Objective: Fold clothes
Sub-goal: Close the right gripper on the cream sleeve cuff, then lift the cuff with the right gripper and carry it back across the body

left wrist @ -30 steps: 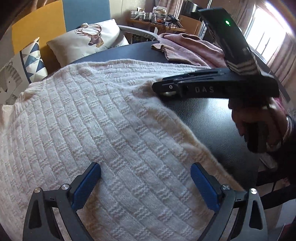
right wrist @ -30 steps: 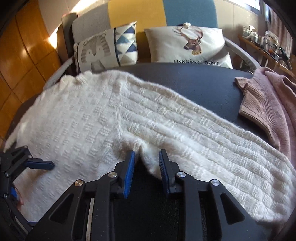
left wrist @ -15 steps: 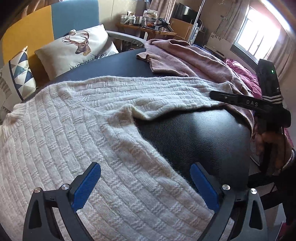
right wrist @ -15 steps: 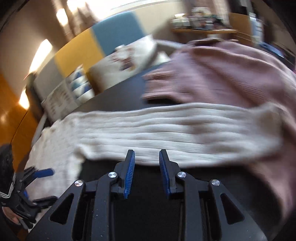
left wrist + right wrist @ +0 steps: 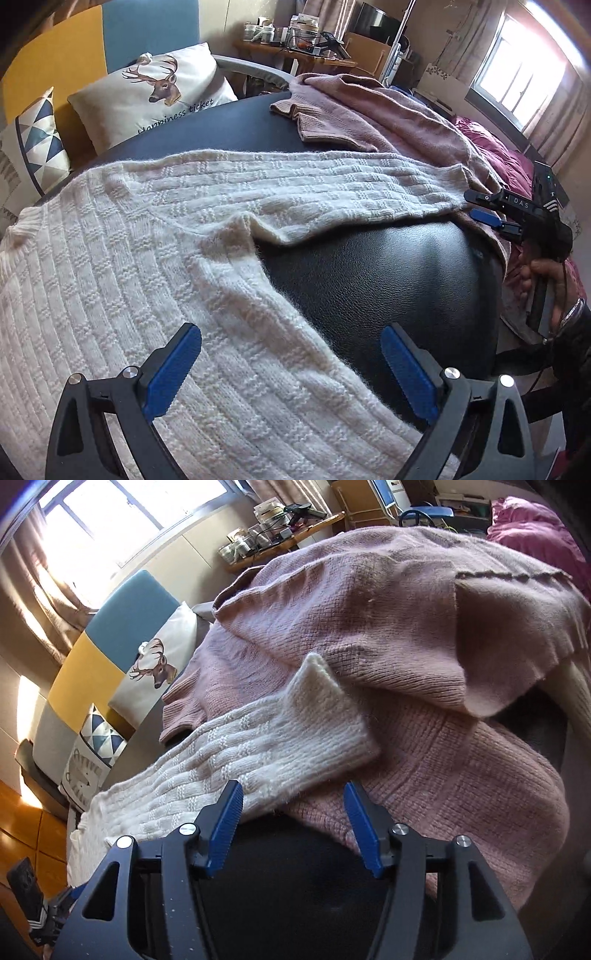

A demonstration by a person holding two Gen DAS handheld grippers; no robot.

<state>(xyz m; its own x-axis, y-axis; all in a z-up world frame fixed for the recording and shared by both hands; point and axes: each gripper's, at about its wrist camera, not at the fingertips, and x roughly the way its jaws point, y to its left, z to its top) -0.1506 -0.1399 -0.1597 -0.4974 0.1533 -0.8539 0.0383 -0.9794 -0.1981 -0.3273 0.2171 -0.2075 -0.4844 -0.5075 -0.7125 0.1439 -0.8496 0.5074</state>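
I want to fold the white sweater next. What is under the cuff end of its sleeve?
The cuff lies on the pink sweater, which hides the black table beneath it.

White sweater: chunky fuzzy knit, raised block-and-rib texture, matt. Pink sweater: finer knit, soft fuzzy nap, ribbed cuffs. Worktop: black leather-like cover, fine grain, glossy sheen. Left tongs: matt black plastic frame, ribbed blue rubbery pads, shiny metal screw heads. Deer pillow, upper left: smooth printed cloth.
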